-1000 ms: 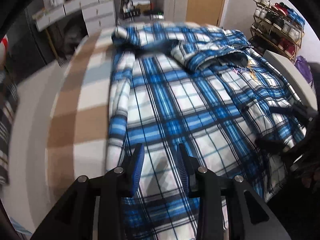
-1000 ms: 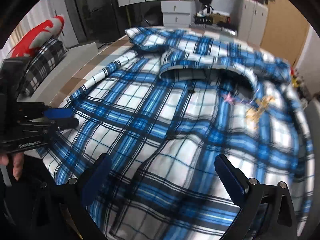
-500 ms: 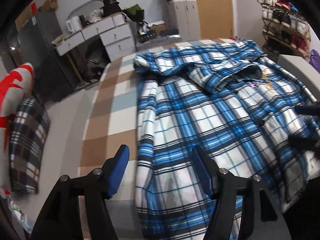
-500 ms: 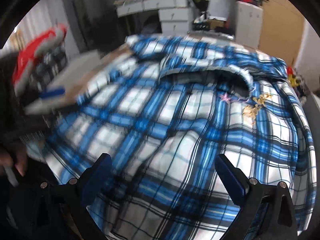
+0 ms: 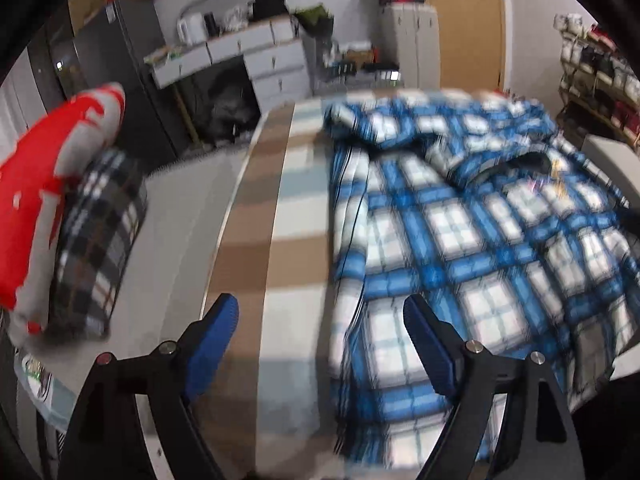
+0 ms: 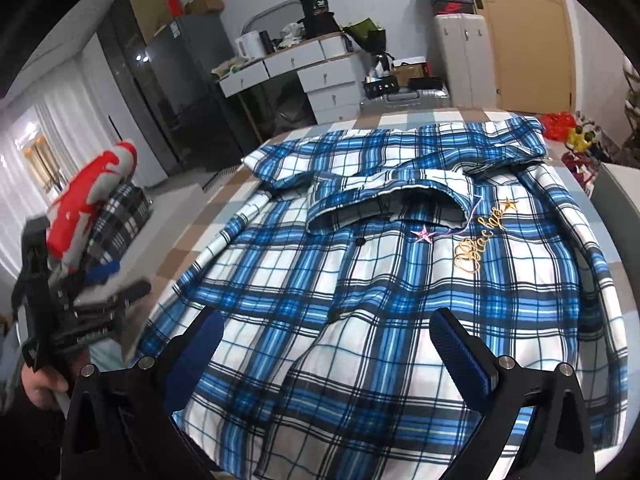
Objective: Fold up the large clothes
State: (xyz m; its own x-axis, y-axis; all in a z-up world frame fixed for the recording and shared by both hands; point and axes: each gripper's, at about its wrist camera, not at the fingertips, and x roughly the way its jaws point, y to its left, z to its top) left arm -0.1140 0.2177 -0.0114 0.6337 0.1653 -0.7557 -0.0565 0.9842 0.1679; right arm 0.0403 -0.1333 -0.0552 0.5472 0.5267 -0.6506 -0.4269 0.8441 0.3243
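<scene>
A large blue and white plaid shirt lies spread front up on a bed, collar toward the far end, gold lettering on its chest. It is blurred in the left wrist view. My left gripper is open and empty above the shirt's left edge and the bedcover. It also shows at the left of the right wrist view. My right gripper is open and empty above the shirt's lower front.
The bed has a brown, white and pale blue checked cover. A red and white pillow and a dark plaid cushion lie at the left. A white drawer desk, a dark fridge and a shoe rack stand behind.
My left gripper has opened wide, let go of the shirt and swung left toward the shirt's edge. My right gripper has pulled back and up, still open.
</scene>
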